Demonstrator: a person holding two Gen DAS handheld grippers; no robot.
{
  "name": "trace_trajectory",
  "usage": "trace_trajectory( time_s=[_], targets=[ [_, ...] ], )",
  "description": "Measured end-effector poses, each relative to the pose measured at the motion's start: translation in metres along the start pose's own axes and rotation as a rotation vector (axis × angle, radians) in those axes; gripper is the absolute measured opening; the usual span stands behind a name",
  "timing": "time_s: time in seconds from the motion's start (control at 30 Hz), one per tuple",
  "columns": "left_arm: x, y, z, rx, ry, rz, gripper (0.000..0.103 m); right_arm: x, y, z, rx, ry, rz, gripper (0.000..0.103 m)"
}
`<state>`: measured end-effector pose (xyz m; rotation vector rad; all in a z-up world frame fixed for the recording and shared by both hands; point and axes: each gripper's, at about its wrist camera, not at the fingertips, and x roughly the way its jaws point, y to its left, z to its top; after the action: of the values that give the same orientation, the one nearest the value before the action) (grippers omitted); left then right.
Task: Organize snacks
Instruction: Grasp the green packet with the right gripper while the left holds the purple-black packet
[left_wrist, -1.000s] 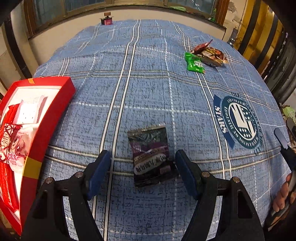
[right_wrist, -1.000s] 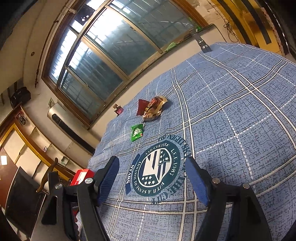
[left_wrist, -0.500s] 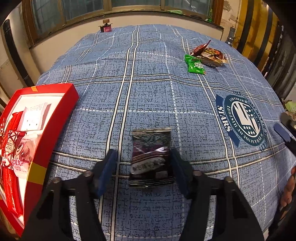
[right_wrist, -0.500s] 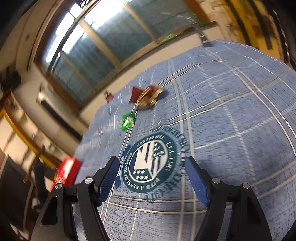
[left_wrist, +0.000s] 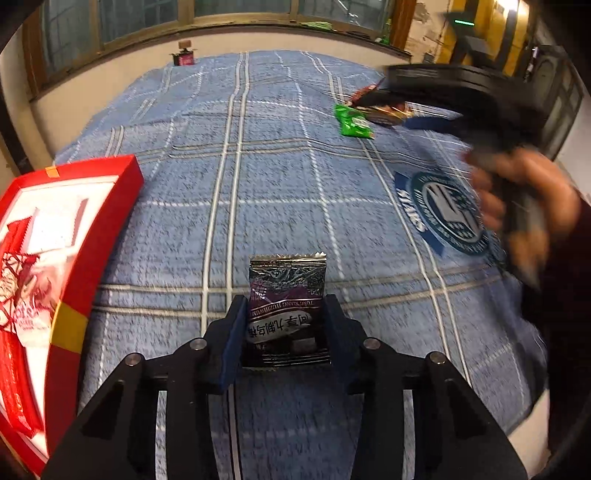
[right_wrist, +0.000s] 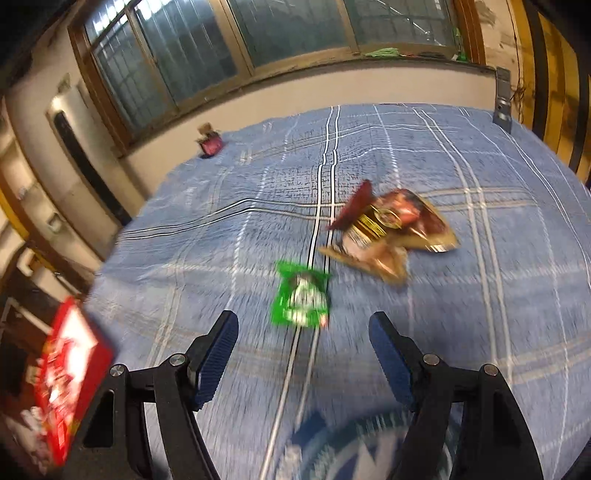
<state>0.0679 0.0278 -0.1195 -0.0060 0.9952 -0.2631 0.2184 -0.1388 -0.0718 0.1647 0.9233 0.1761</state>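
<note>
My left gripper (left_wrist: 282, 328) is shut on a dark purple snack packet (left_wrist: 287, 295) and holds it above the blue plaid cloth (left_wrist: 258, 166). A red box (left_wrist: 92, 229) with red and white snack packs lies at the left. My right gripper (right_wrist: 303, 354) is open and empty, just short of a green snack packet (right_wrist: 301, 295), with a pile of brown and red packets (right_wrist: 388, 229) beyond. In the left wrist view the right gripper (left_wrist: 436, 107) shows blurred at the right, near the green packet (left_wrist: 352, 125).
A small dark red object (left_wrist: 183, 57) stands at the cloth's far edge below the windows. A round blue emblem (left_wrist: 447, 214) is printed on the cloth at the right. The red box also shows at the left in the right wrist view (right_wrist: 70, 376).
My left gripper closed on the purple packet and lifted it. My right gripper swung forward over the emblem toward the green packet and stayed open.
</note>
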Motion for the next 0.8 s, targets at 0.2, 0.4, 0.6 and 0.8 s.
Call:
trace_trajectory(
  time_s=[0.2,0.4,0.6,0.8],
  targets=[
    [-0.007,0.004,-0.010,0.009,-0.003,-0.016,0.039,0.048,0.007,0.015,0.020,0.049,-0.067,0.073],
    [-0.010,0.007,-0.012,-0.015,0.001,-0.042,0.039,0.057,0.014,0.012,-0.040,0.057,-0.216,0.042],
    [-0.011,0.009,-0.013,-0.030,0.005,-0.038,0.039,0.039,-0.004,-0.004,-0.041,0.079,-0.199,0.041],
    [-0.011,-0.006,-0.019,0.024,-0.016,0.061,0.039,0.001,-0.010,-0.044,-0.074,0.104,-0.158,0.041]
  ],
)
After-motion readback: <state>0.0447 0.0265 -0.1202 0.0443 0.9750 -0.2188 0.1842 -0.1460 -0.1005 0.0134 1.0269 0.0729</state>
